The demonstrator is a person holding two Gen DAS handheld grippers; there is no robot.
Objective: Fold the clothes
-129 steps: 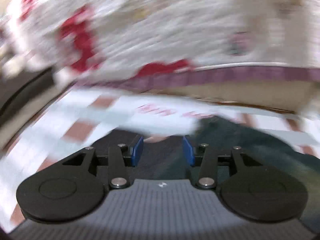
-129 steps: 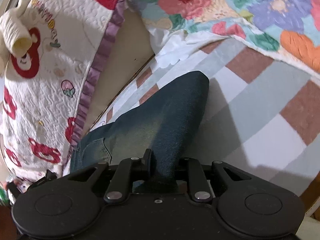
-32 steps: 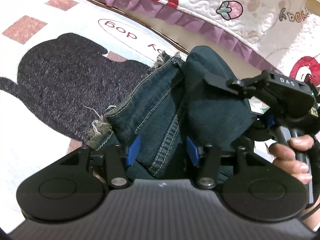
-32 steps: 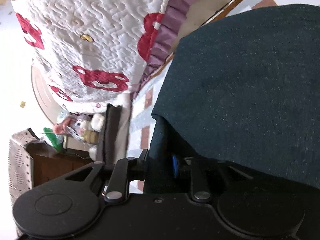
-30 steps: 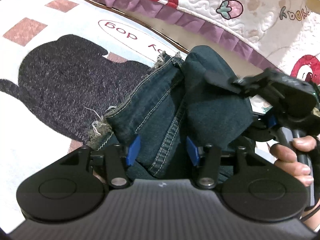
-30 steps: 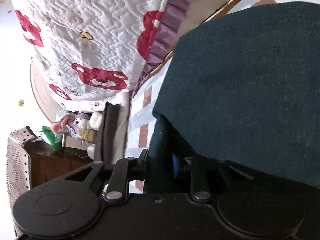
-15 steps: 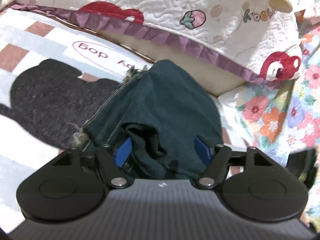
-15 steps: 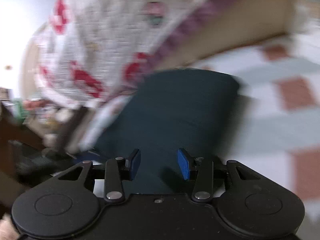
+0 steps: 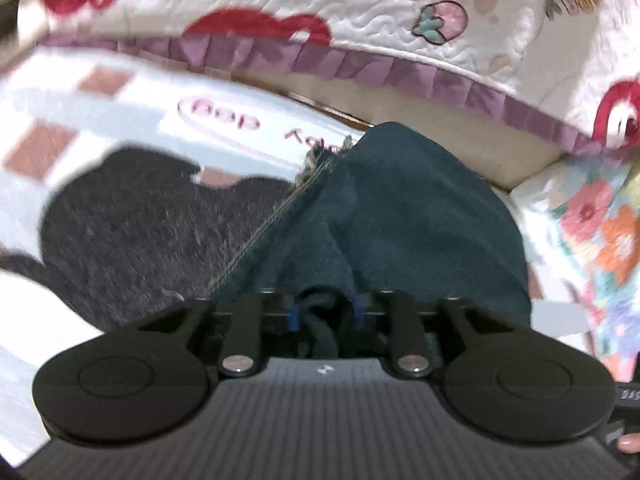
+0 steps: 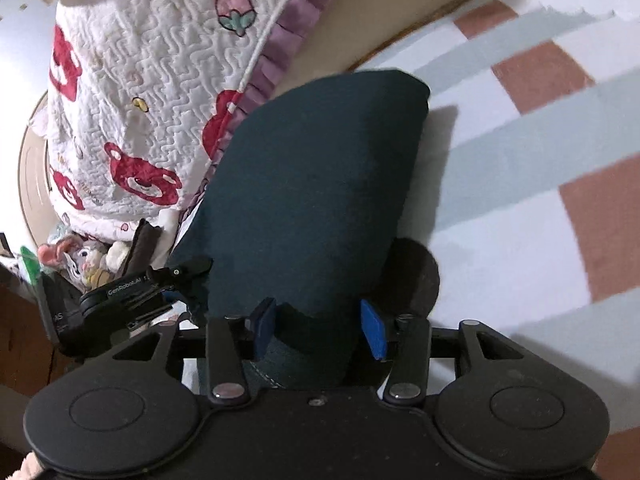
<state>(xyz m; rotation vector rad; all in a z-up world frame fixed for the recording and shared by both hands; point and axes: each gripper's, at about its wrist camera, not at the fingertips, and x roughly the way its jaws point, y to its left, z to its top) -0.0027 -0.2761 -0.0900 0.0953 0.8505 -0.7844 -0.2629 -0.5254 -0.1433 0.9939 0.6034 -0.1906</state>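
Observation:
The dark blue jeans [image 9: 404, 216] lie folded on the checked blanket [image 9: 72, 120], frayed hem toward the far edge. My left gripper [image 9: 325, 312] is shut on a bunched fold of the jeans at their near edge. In the right wrist view the jeans [image 10: 320, 184] form a smooth folded bundle. My right gripper [image 10: 318, 326] is open, its blue pads on either side of the near end of the jeans. The left gripper [image 10: 160, 280] shows at the left of that bundle.
A white quilt [image 9: 360, 12] with red bears and a purple ruffle hangs along the far side, also in the right wrist view [image 10: 152, 92]. A flowered cover [image 9: 600, 236] lies at the right. A black dog print [image 9: 160, 232] marks the blanket. Toys [image 10: 80, 256] crowd the far left.
My left gripper has closed on the near fold of the jeans. My right gripper, which let go half a second ago, has opened wider and hovers around the bundle's end.

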